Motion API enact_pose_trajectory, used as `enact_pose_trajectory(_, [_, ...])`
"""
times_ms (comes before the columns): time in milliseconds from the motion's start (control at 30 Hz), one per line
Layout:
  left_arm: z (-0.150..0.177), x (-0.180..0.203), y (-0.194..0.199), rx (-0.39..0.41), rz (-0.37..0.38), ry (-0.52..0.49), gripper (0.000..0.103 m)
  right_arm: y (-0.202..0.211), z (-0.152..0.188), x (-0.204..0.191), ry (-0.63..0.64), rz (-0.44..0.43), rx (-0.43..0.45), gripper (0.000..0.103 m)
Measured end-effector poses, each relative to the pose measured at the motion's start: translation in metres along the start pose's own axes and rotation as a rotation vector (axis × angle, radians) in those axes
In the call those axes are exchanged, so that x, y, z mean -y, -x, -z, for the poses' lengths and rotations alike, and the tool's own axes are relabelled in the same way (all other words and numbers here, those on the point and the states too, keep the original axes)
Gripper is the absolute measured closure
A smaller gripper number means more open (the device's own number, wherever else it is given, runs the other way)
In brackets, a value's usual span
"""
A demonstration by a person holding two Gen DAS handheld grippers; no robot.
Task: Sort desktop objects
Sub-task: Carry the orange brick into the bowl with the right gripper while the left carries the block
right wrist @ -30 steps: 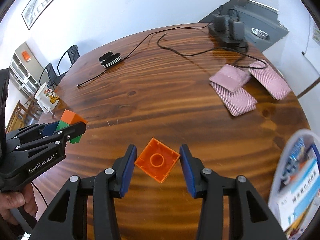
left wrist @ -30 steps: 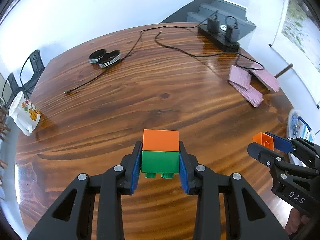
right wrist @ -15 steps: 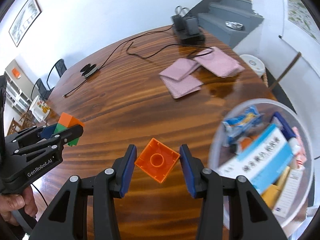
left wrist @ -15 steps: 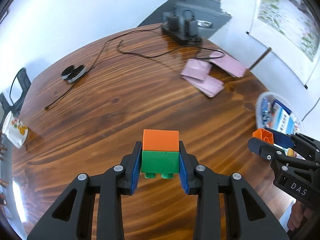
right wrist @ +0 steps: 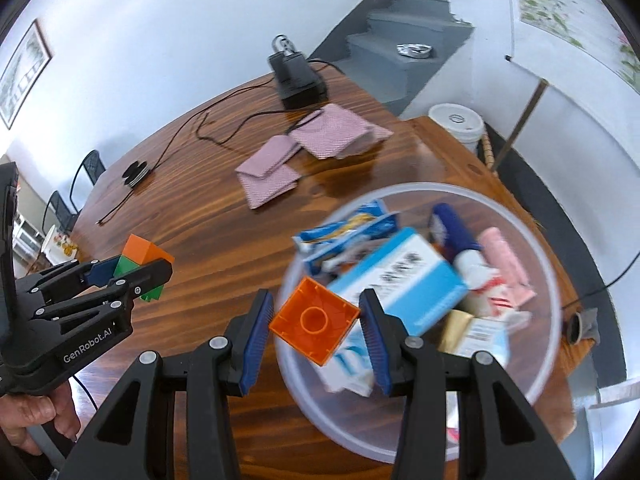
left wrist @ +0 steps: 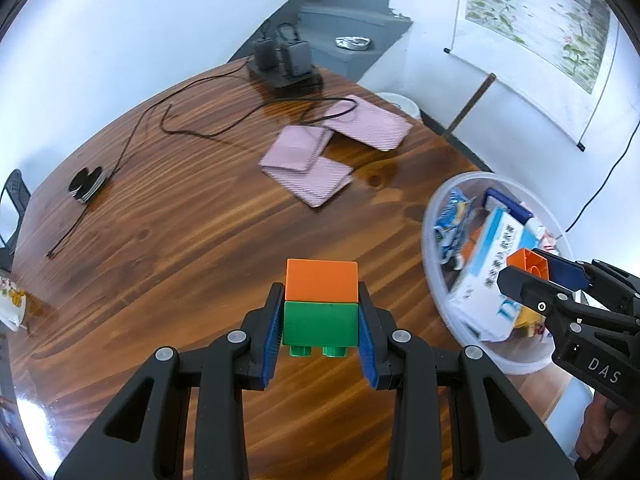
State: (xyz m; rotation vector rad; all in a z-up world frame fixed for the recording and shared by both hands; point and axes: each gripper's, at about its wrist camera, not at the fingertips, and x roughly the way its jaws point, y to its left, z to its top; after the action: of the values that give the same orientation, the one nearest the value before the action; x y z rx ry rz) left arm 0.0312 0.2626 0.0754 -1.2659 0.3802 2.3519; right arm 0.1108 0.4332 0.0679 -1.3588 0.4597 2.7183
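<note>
The wooden table (left wrist: 180, 240) is under both my grippers. The clear plastic bowl (right wrist: 552, 280), full of boxes and packets, stands near its right edge. My left gripper (left wrist: 320, 328) is closed on a stacked block (left wrist: 321, 304), orange on green, above the table. My right gripper (right wrist: 316, 328) is closed on an orange block (right wrist: 314, 320), tilted, above the bowl's left rim.

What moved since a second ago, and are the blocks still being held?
Both grippers swung right, toward the clear plastic bowl. The right gripper now holds its single orange block over the bowl. The left gripper still clamps the stacked orange-and-green blocks above the wooden table.
</note>
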Motion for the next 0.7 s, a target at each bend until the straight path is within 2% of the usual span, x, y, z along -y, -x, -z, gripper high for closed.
enact_pose_trajectory(433, [-0.022, 0.058, -0.016, -0.004, 0.057, -0.043, 0.067, 0.013, -0.002, 0.058, -0.049, 0.041, 0.015, 0.054])
enact_pose_trajectory(700, [-0.033, 0.081, -0.031, -0.026, 0.172, -0.025, 0.067, 0.013, -0.004, 0.082, -0.061, 0.050, 0.008, 0.054])
